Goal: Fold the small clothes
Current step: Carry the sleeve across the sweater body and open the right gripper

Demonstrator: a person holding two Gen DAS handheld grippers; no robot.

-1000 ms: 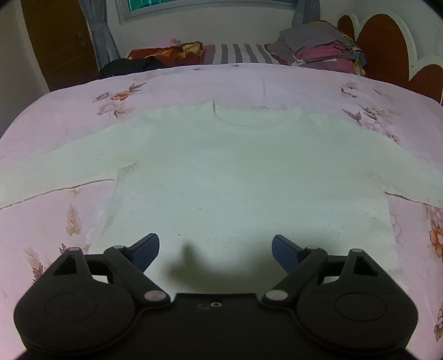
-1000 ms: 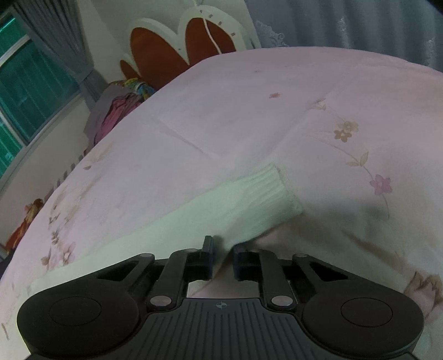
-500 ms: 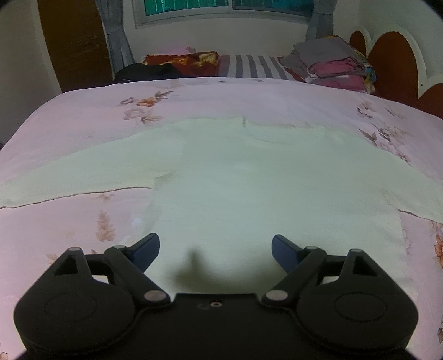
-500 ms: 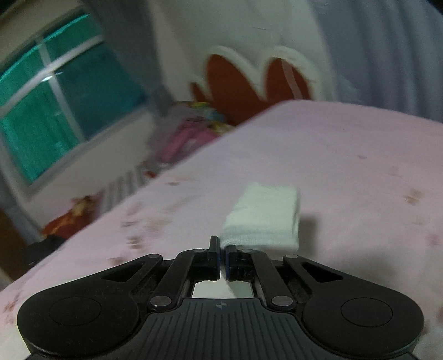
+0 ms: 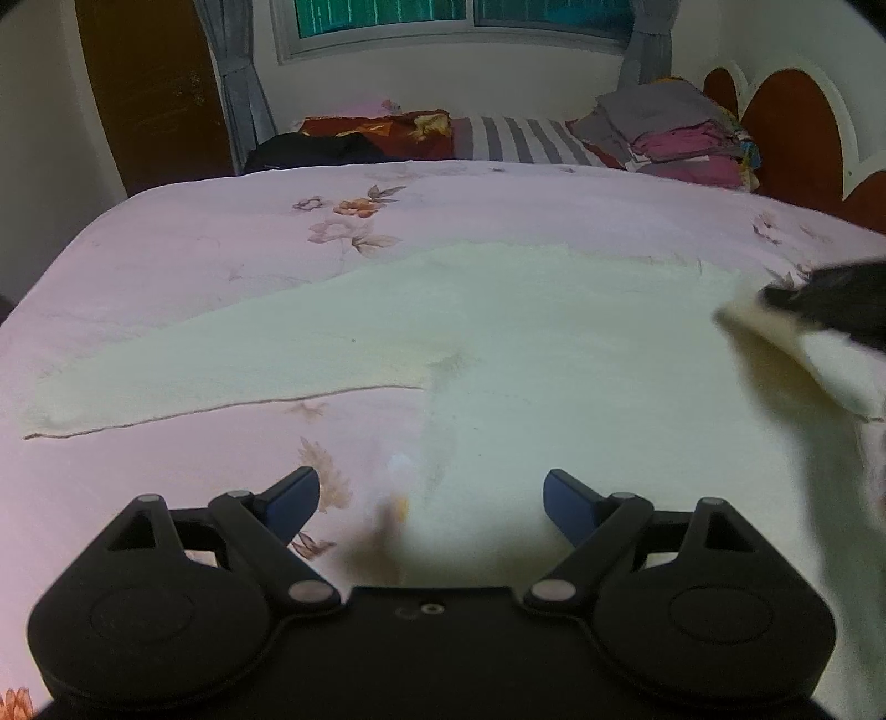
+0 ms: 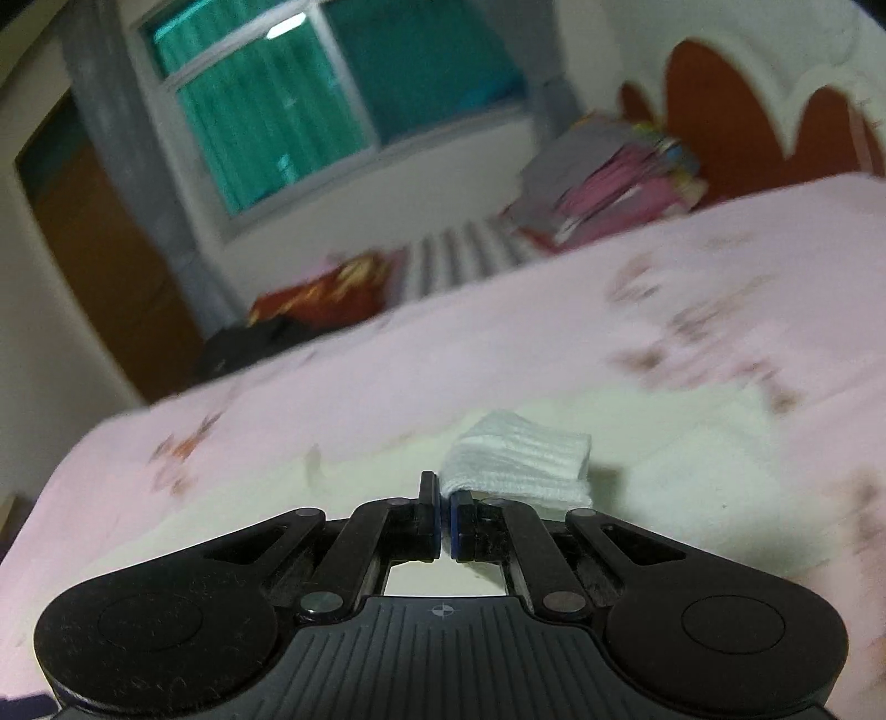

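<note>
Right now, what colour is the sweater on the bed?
The sweater is cream white, clearest in the left wrist view.

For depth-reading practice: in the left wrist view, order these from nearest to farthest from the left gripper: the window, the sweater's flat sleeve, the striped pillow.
From the left gripper:
1. Sweater's flat sleeve, ahead to the left on the bedspread.
2. Striped pillow, at the bed's far edge, centre-right.
3. Window, on the wall beyond the bed.

A home bedroom: a bed (image 5: pixel 166 266) under a pink floral cover, a scalloped red headboard (image 5: pixel 786 116), a stack of folded clothes (image 5: pixel 675 133) and a striped pillow (image 5: pixel 520 141) by the curtained window (image 5: pixel 459 22), a wooden door (image 5: pixel 149 94) at the left
</note>
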